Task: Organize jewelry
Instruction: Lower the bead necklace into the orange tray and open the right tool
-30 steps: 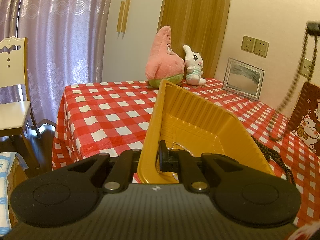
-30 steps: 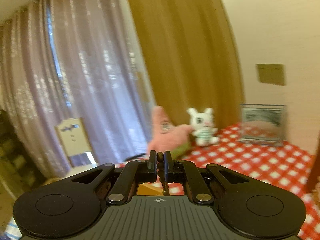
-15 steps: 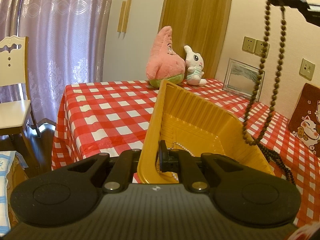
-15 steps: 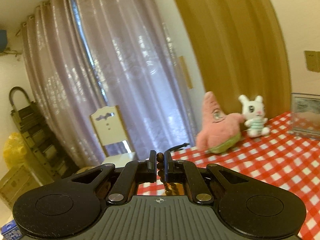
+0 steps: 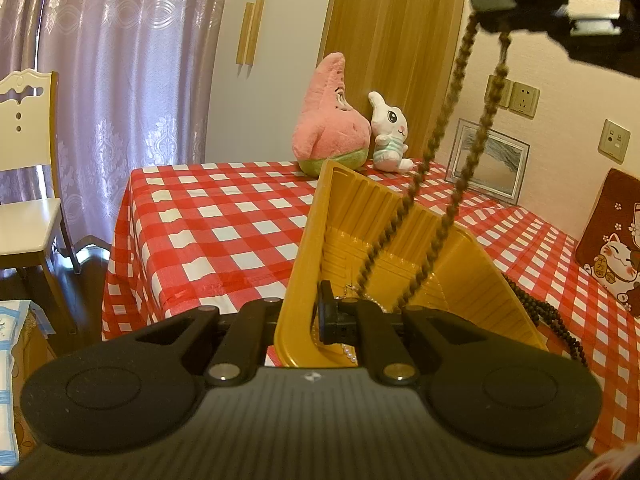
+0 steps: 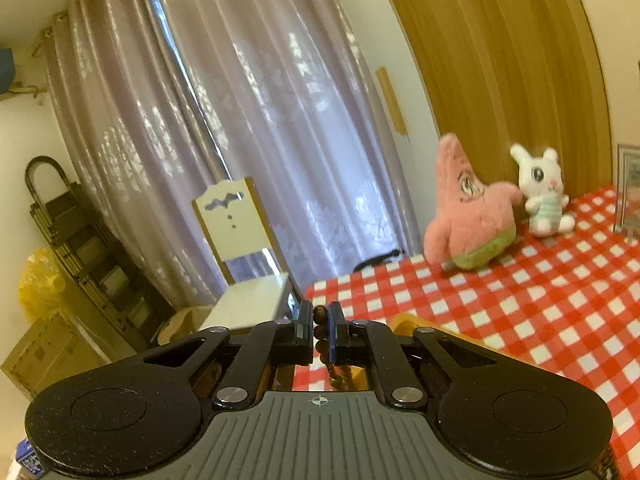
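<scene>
My left gripper (image 5: 312,320) is shut on the near left wall of a yellow plastic tray (image 5: 472,280) and holds it tilted over the table edge. A white pearl string (image 5: 348,350) lies in the tray. My right gripper (image 5: 492,10) is high at the upper right, shut on a brown bead necklace (image 5: 436,136). The necklace hangs in a long loop down into the tray. In the right wrist view the beads (image 6: 320,334) sit between the shut fingers of my right gripper (image 6: 320,334). A dark bead string (image 5: 548,316) lies on the cloth right of the tray.
The table has a red and white checked cloth (image 5: 224,216). A pink star plush (image 5: 330,120) and a white rabbit plush (image 5: 390,136) stand at the back. A framed picture (image 5: 490,160) leans on the wall. A cat cushion (image 5: 612,240) is at right. A white chair (image 5: 24,184) stands left.
My right gripper has carried the brown bead necklace leftward, from beside the tray to above it, and the loop now hangs into the tray. The left gripper and tray have not moved.
</scene>
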`<state>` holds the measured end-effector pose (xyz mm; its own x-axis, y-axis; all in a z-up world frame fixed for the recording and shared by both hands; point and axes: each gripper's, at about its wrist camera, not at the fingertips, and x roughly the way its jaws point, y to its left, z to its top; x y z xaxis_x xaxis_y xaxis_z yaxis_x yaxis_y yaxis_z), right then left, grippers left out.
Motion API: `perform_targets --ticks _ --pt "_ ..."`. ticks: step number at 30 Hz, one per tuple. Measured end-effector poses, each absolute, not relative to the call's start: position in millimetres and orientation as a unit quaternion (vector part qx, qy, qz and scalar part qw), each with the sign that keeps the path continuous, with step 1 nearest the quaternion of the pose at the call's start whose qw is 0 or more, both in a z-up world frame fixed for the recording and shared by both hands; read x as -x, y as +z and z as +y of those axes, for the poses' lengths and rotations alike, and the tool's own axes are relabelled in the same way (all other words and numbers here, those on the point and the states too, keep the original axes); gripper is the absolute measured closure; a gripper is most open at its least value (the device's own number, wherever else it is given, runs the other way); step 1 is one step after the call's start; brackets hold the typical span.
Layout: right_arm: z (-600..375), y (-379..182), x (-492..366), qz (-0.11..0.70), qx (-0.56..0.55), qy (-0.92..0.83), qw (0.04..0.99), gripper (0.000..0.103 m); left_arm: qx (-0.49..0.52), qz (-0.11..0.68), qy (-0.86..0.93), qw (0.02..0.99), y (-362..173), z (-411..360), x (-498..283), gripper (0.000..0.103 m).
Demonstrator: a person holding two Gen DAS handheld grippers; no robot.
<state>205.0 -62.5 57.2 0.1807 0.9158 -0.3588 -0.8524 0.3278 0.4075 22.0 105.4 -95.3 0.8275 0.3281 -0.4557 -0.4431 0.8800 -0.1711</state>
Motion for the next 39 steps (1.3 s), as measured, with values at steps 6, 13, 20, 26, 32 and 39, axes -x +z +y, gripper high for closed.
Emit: perform_targets --ticks 6,13,20,26,32,39 --pt "-52.4 48.1 -207.8 0.286 -0.057 0.572 0.767 0.096 0.136 0.211 0.204 0.946 -95.2 105.6 -21.9 0.097" --pt "-50.3 48.0 -211.5 0.279 -0.083 0.577 0.763 0.096 0.137 0.211 0.204 0.946 -95.4 105.9 -22.0 0.097" --pt "-48.6 -11.3 -212.7 0.376 -0.079 0.552 0.74 0.096 0.139 0.211 0.205 0.945 -97.1 106.1 -22.2 0.097" --pt "-50.6 -50.8 -215.0 0.425 -0.067 0.524 0.735 0.096 0.14 0.211 0.205 0.945 -97.3 106.1 -21.9 0.097" --pt "-47.5 -55.2 -226.8 0.423 -0.066 0.512 0.745 0.096 0.14 0.211 0.206 0.945 -97.9 106.2 -21.8 0.097" --pt "-43.8 -53.0 -231.6 0.413 -0.078 0.502 0.756 0.096 0.141 0.21 0.206 0.945 -97.3 105.4 -21.9 0.097"
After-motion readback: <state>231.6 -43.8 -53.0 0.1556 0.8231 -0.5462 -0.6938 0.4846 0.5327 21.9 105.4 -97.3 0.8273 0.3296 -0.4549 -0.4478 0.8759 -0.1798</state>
